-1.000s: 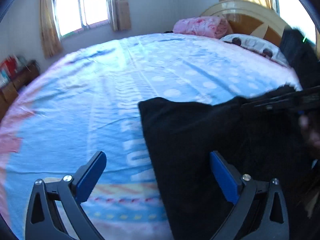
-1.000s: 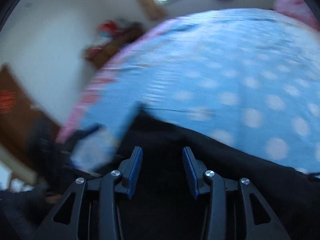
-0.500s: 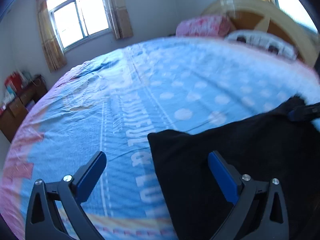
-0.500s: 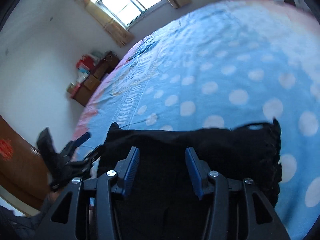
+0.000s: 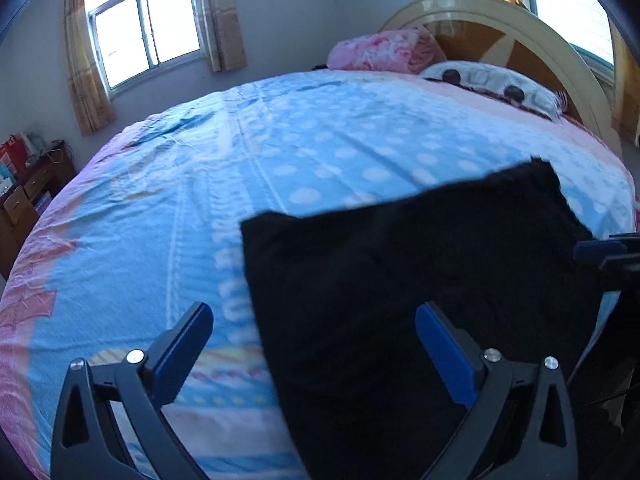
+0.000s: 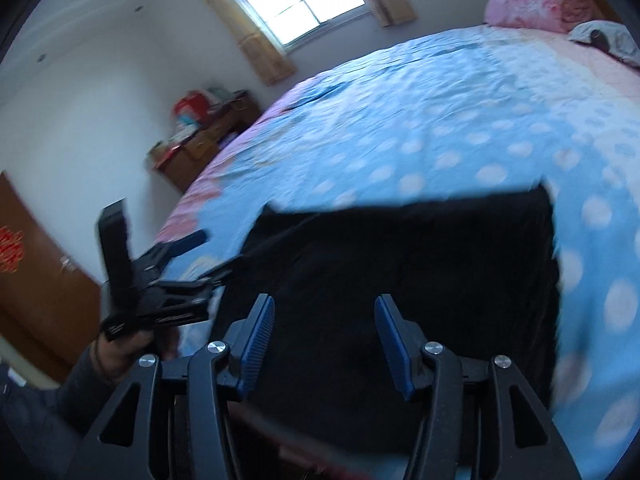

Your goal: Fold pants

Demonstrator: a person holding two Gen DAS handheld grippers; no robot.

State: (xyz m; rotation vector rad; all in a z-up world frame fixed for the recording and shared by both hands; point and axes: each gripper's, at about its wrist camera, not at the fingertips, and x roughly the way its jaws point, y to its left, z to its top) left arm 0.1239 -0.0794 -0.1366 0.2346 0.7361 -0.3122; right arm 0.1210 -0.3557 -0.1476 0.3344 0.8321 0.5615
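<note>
Lying folded at the bedspread [image 5: 168, 208]'s near edge, pants [image 5: 400, 280]; both hand-held grippers [image 5: 312, 344] [image 6: 324, 332] gape, gripping nothing.

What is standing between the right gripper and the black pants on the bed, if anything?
Nothing visible. The right gripper, jaws just opened and holding nothing, hangs directly over the black pants, which lie flat on the blue dotted bedcover. The left gripper is off at their edge.

Black pants [image 5: 420, 280], folded flat rect. on bedspread [image 5: 200, 200]

Bedsheet [image 5: 224, 200] lettering is too blurred to read.
</note>
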